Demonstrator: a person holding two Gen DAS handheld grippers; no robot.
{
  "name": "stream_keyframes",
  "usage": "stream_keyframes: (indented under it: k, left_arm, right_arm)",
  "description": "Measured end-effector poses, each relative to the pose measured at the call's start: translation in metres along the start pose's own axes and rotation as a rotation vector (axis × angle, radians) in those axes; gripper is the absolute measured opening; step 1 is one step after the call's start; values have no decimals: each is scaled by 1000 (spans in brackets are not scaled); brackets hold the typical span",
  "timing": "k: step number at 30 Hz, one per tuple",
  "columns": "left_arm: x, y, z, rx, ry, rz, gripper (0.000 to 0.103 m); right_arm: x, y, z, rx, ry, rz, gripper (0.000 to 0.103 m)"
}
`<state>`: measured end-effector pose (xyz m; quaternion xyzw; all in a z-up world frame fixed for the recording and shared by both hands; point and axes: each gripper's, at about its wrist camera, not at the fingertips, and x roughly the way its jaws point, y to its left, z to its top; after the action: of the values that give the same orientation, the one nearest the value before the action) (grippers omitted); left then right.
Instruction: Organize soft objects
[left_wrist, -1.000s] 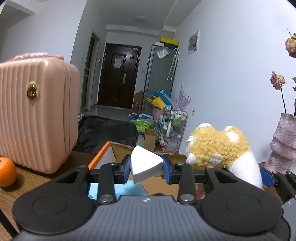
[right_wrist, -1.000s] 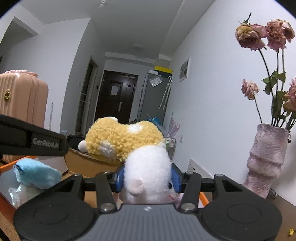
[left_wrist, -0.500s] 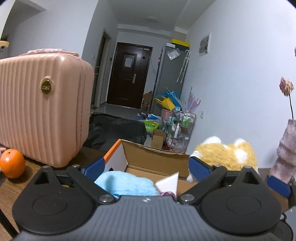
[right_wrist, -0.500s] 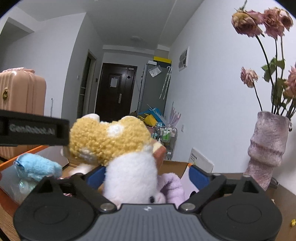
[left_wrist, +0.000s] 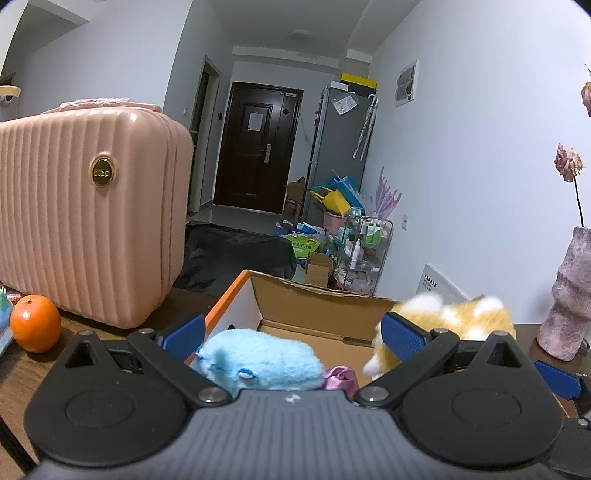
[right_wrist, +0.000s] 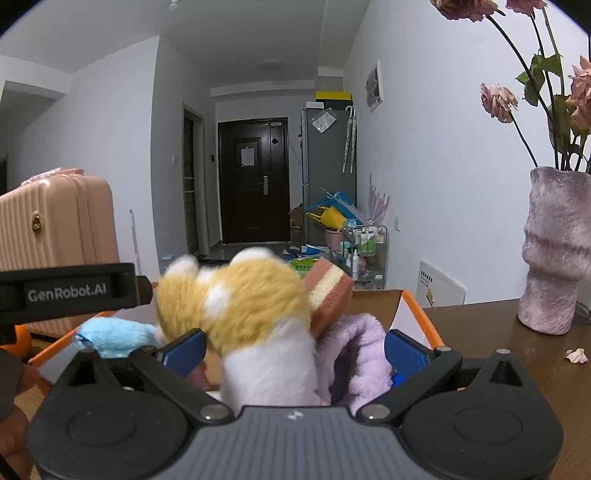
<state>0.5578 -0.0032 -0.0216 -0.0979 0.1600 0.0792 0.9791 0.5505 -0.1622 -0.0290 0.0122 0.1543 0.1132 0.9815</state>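
Beside cardboard box (left_wrist: 317, 302), "GenRobot.AI"-marked left tool (left_wrist: 291, 338) and right tool (right_wrist: 293, 345) gape apart.

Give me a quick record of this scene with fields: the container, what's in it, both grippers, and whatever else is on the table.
container: open cardboard box with orange edge, on the wooden table
contents: blue plush, yellow and white plush, lilac plush, brown and cream sponge
left gripper: jaws just opened wide, nothing between the pads
right gripper: jaws just opened wide, yellow and white plush between them, pads not pressing it
beside box: pink suitcase, orange, vase of dried roses
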Motion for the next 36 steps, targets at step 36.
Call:
stream_keyframes:
  k: [36]
  left_arm:
    - [-145, 33, -40, 48, -4, 19, 103]
  right_arm:
    - [-155, -12, -42, 42, -65, -31, 103]
